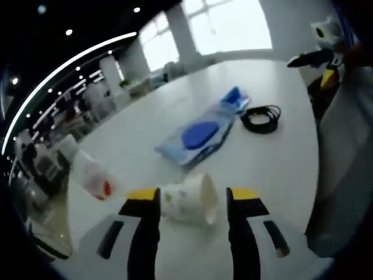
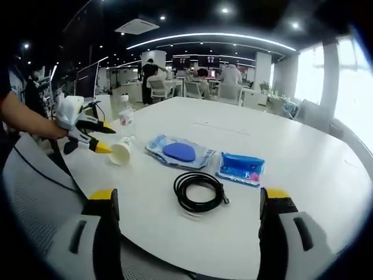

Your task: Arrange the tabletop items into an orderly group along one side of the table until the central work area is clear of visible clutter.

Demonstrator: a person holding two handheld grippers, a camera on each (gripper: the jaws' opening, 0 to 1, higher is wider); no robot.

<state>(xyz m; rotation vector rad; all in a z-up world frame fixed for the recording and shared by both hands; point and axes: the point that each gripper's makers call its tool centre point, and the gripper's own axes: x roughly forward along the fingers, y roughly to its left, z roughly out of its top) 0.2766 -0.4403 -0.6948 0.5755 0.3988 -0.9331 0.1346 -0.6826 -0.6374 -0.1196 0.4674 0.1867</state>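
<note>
Left gripper view: paper cup (image 1: 189, 199) on its side between the spread left tool (image 1: 193, 201) tips.

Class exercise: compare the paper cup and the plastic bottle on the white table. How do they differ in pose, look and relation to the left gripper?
The paper cup lies on its side; the plastic bottle stands upright. The cup is white and opaque; the bottle is clear with a red label. The cup sits between the left gripper's open jaws; the bottle stands just beyond. Both rest on the table.

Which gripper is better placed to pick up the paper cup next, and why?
Left. The left gripper is open with the paper cup lying between its jaws; the right gripper faces the black cable.
</note>
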